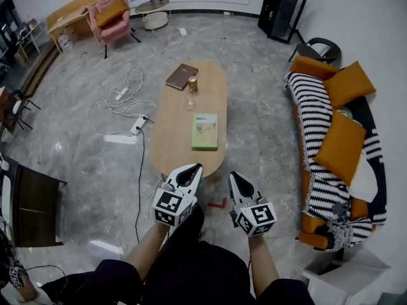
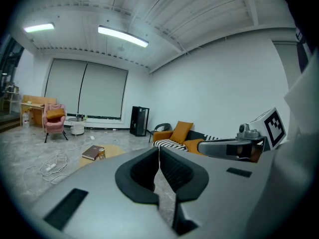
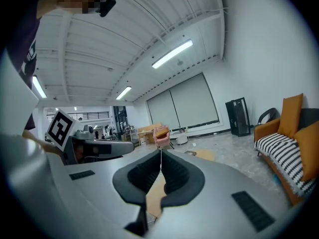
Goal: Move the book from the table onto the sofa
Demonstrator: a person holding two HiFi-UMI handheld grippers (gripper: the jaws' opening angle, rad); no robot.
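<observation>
My left tool (image 1: 193,169) and right tool (image 1: 234,176) sit closed, empty; green book (image 1: 205,131) just ahead, brown book (image 1: 182,76) farther ahead, so I may grab the wrong one.

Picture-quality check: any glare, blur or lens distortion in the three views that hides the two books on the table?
Head view: even soft light, mild wide-angle bending, green book and brown book sharp on the table. Left gripper view: heavy fisheye, dark corners, bright ceiling light without glare; only the brown book shows, small. Right gripper view: same fisheye; the right gripper hides most of the table.
</observation>
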